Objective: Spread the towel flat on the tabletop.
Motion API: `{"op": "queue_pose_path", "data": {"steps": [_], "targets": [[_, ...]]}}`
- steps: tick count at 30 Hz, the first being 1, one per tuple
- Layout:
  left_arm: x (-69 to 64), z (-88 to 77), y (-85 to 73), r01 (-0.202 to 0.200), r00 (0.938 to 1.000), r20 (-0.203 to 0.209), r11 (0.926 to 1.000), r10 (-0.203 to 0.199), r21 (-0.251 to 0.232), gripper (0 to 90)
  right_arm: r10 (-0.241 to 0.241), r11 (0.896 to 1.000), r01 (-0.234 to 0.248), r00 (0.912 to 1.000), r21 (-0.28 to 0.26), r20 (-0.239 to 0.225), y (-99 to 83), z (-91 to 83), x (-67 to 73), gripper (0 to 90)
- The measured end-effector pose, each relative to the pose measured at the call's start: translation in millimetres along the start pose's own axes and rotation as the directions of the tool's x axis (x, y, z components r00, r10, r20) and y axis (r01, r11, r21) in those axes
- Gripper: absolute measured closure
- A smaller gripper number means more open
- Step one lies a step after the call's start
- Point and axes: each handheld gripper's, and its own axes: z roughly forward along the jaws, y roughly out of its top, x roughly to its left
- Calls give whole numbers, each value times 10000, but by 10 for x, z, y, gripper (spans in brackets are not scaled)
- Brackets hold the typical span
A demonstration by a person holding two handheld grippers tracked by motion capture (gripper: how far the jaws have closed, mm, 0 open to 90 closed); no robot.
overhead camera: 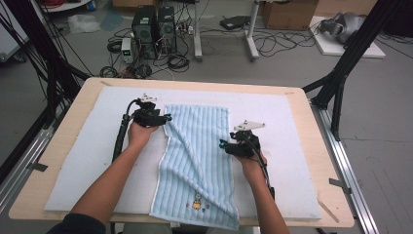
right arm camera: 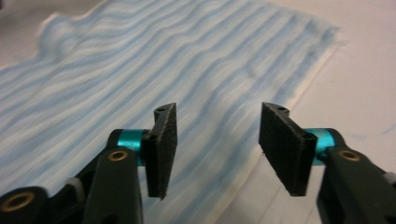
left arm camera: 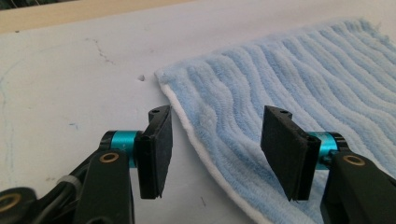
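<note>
- Cables and computer towers clutter the floor beyond the table (overhead camera: pixel 311 122); on its white mat (overhead camera: pixel 87 161), the towel (overhead camera: pixel 197 161) runs lengthwise away from the person.
- Left gripper (left arm camera: pixel 215 140): open, empty, straddling the towel's (left arm camera: pixel 289 88) far-left edge.
- Right gripper (right arm camera: pixel 217 142): open, empty, above the towel's (right arm camera: pixel 140 70) right edge.

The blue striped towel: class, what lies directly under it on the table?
The blue striped towel lies on a pale white mat that covers most of the wooden table. The mat shows on both sides of the towel; the part beneath the towel is covered and cannot be seen.
</note>
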Motion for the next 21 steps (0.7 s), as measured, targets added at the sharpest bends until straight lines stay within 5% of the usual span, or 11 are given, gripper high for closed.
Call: {"op": "queue_pose_path", "data": {"steps": [8, 12, 14, 16, 18, 20, 21], "targets": [[25, -83, -72, 268, 9992, 304, 9996, -271, 115, 438, 781, 9954, -846, 9883, 448, 1311, 198, 405, -322, 599], [16, -123, -70, 212, 9989, 418, 9989, -230, 421, 435, 1105, 9916, -1194, 9823, 506, 1512, 203, 549, -392, 821], [-16, -137, -61, 100, 9992, 391, 9989, -118, 448, 435, 851, 9931, -964, 9841, 663, 1562, 244, 586, -394, 867], [-50, -148, -51, -7, 9991, 413, 9987, -15, 519, 435, 208, 9937, -499, 9616, 1000, 2735, 300, 609, -366, 871], [-93, -144, -48, -36, 9986, 529, 9986, 8, 520, 434, 289, 9927, -698, 9294, 984, 3679, 301, 620, -384, 862], [-129, -126, -50, -202, 9974, 700, 9980, 160, 598, 437, 612, 9916, -1004, 9199, 818, 3874, 287, 619, -390, 798], [-146, -107, -56, -184, 9969, 768, 9981, 138, 586, 437, 608, 9923, -967, 9238, 768, 3781, 288, 611, -376, 753]]}}
